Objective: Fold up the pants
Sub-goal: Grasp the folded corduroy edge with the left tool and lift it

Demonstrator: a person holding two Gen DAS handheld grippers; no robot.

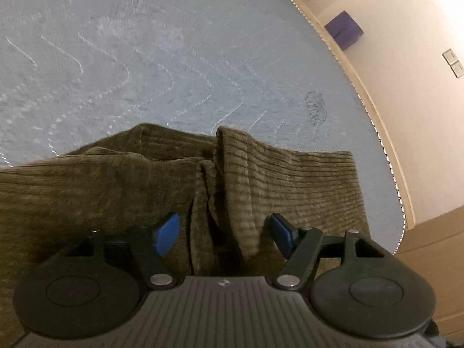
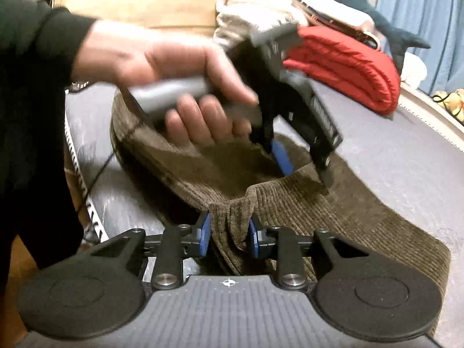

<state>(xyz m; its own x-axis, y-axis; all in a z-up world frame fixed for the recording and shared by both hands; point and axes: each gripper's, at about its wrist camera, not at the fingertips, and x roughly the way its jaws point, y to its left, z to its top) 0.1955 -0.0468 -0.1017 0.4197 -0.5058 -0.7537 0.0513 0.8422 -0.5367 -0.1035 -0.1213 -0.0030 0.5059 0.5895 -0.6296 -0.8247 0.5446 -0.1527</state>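
Olive-brown corduroy pants (image 1: pixel 290 179) lie bunched on a grey-blue quilted mattress (image 1: pixel 174 58). In the left wrist view my left gripper (image 1: pixel 224 232) hovers open over them. A raised ridge of cloth runs between its blue pads (image 1: pixel 166 233) without being pinched. The right wrist view shows my right gripper (image 2: pixel 229 236) shut on a gathered edge of the pants (image 2: pixel 362 217), with cloth pinched between its blue pads (image 2: pixel 204 236). Beyond it a hand (image 2: pixel 185 66) holds the left gripper (image 2: pixel 303 168), angled down over the pants, jaws apart.
A folded red quilted item (image 2: pixel 348 66) and a pile of clothes (image 2: pixel 261 3) sit at the mattress's far side. The mattress edge (image 1: pixel 385 150) curves along a cream wall, with a purple box (image 1: pixel 343 30) beyond it. A dark sleeve (image 2: pixel 32 101) fills the left.
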